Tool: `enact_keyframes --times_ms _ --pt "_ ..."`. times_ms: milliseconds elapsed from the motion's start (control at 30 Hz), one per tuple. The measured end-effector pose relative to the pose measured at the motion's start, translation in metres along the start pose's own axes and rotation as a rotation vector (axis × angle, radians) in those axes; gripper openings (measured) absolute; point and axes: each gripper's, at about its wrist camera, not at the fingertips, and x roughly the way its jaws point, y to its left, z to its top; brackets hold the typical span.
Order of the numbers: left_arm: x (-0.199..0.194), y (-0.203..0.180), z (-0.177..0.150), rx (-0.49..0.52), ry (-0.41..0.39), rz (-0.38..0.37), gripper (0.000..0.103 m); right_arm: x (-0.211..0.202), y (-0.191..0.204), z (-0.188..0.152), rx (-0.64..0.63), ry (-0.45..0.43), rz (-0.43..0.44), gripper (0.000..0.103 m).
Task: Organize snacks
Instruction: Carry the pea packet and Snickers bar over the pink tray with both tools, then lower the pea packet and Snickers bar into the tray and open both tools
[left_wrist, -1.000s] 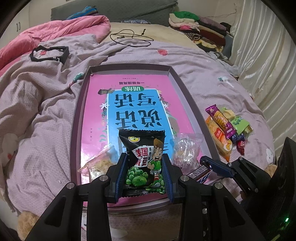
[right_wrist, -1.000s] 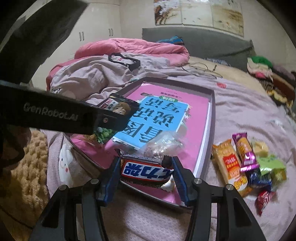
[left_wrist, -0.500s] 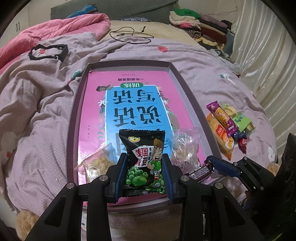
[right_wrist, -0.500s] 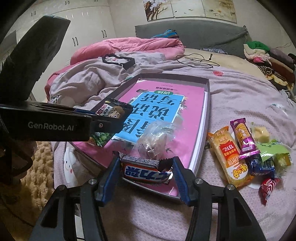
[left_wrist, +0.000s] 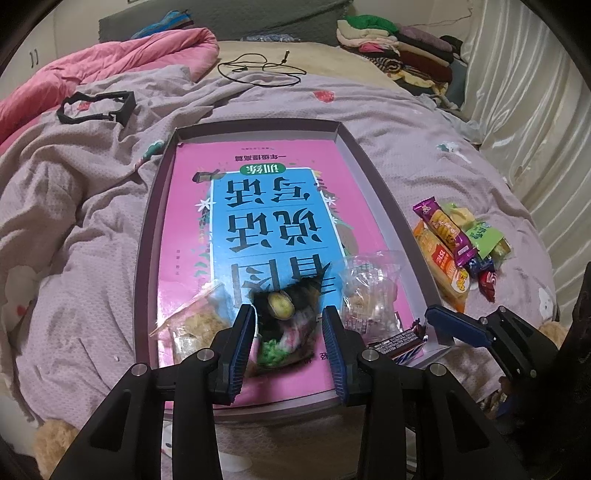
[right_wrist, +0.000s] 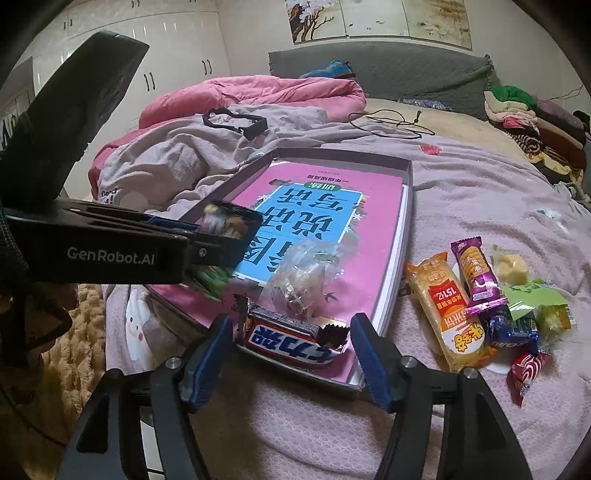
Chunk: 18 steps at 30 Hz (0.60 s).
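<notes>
Spreading apart, right gripper (right_wrist: 291, 354) jaws just opened, clear of chocolate bar (right_wrist: 288, 338) between them. Left gripper (left_wrist: 288, 347) around blurred green-pea packet (left_wrist: 286, 328); grip unclear.

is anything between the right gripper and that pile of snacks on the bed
Nothing visible blocks it. The right gripper, its jaws just opened, has the chocolate bar lying loose between them at the tray's near corner. The snack pile lies to its right on the blanket, past the tray's low wall.
</notes>
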Motion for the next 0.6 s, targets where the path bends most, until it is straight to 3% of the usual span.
enact_keyframes --times_ms 600 --pt "-0.007 -0.003 0.002 0.013 -0.012 0.023 0.053 -0.012 0.002 0.001 -0.028 -0.045 -0.017 0.068"
